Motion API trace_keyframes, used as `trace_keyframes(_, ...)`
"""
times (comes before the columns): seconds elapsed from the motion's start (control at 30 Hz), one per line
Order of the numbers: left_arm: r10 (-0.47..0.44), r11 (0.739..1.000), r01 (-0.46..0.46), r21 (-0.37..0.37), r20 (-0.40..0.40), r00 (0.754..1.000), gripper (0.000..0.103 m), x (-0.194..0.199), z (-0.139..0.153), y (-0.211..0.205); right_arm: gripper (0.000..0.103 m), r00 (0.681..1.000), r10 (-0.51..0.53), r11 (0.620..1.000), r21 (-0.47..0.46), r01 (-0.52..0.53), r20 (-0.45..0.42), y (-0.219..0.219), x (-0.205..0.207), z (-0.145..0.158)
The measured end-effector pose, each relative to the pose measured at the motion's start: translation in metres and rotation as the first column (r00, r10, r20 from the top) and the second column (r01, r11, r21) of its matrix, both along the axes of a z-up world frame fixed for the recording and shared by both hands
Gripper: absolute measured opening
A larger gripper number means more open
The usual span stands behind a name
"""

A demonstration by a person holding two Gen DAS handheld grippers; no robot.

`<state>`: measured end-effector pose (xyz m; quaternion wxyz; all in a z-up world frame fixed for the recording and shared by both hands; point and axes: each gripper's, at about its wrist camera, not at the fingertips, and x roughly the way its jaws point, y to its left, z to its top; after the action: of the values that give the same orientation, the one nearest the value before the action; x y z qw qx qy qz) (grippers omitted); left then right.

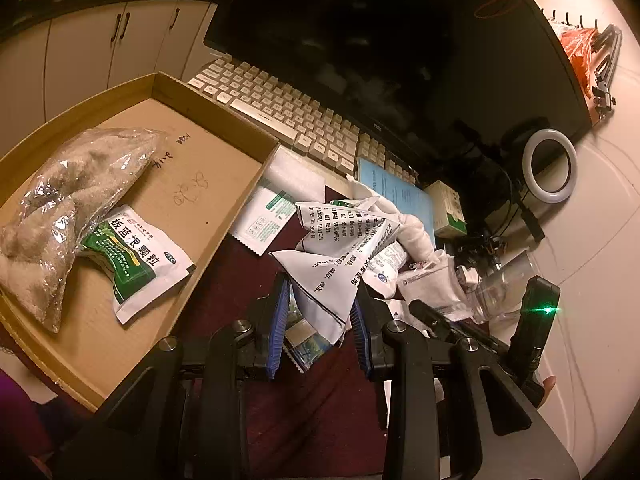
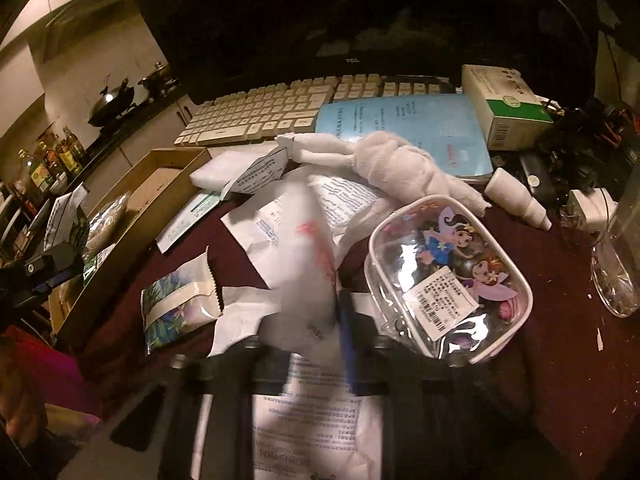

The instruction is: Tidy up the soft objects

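Left hand-held gripper point(image 1: 318, 316) angled down over desk point(image 1: 320, 400), blue pads clamped on white printed pouch point(image 1: 340, 248). Right hand-held gripper point(image 2: 320, 336) also angled down, blurred, jaws closed tight on white packet point(image 2: 304, 248). One cardboard tray point(image 1: 224, 128) far left, holding two items: bagged plush point(image 1: 60, 208), green-white sachet point(image 1: 140, 260). Loose on desk: one clear cartoon pouch point(image 2: 448, 280) near right, one white cloth roll point(image 2: 392, 160) beyond it, one leaf-print sachet point(image 2: 176, 304) near left. One keyboard point(image 2: 260, 112) far.
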<state>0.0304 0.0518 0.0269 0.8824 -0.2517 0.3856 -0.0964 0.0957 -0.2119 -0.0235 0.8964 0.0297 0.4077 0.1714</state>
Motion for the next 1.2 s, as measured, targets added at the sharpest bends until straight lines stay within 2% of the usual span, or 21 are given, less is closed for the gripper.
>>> trace_keyframes(0.1, 0.011, 1.000, -0.011, -0.002, 0.001, 1.000, 0.028, -0.002, 0.002, 0.005, 0.005, 0.999, -0.001, 1.000, -0.012, 0.001, 0.036, 0.002, -0.007, 0.010)
trace_keyframes(0.2, 0.039, 0.999, -0.039, 0.012, 0.008, 0.999, 0.028, -0.006, 0.008, 0.015, 0.004, 0.997, 0.027, 0.999, 0.021, -0.028, 0.066, 0.004, -0.014, 0.023)
trace_keyframes(0.33, 0.105, 0.994, -0.106, 0.035, 0.028, 0.994, 0.028, -0.012, 0.018, 0.040, 0.004, 0.990, 0.120, 0.986, 0.108, -0.128, 0.079, 0.021, -0.018, 0.041)
trace_keyframes(0.5, 0.223, 0.970, -0.226, 0.090, 0.036, 0.974, 0.028, -0.011, 0.023, 0.083, 0.004, 0.963, 0.260, 0.949, 0.169, -0.268, 0.066, 0.070, -0.011, 0.047)
trace_keyframes(0.7, 0.296, 0.945, -0.292, 0.148, -0.004, 0.955, 0.028, 0.009, 0.011, 0.124, 0.004, 0.904, 0.426, 0.880, 0.248, -0.404, -0.039, 0.153, 0.016, 0.031)
trace_keyframes(0.87, 0.315, 0.938, -0.303, 0.168, -0.054, 0.947, 0.028, 0.019, -0.006, 0.139, 0.004, 0.867, 0.484, 0.857, 0.266, -0.441, -0.121, 0.201, 0.029, 0.016)
trace_keyframes(1.0, 0.320, 0.934, -0.298, 0.195, -0.091, 0.943, 0.029, 0.023, -0.016, 0.141, 0.005, 0.843, 0.509, 0.842, 0.301, -0.447, -0.175, 0.219, 0.037, 0.008)
trace_keyframes(1.13, 0.321, 0.933, -0.294, 0.209, -0.111, 0.941, 0.029, 0.025, -0.022, 0.138, 0.009, 0.841, 0.500, 0.848, 0.312, -0.428, -0.206, 0.218, 0.042, 0.004)
trace_keyframes(1.2, 0.309, 0.940, -0.286, 0.186, -0.114, 0.944, 0.031, 0.024, -0.023, 0.137, 0.009, 0.841, 0.492, 0.848, 0.341, -0.405, -0.225, 0.213, 0.045, 0.000)
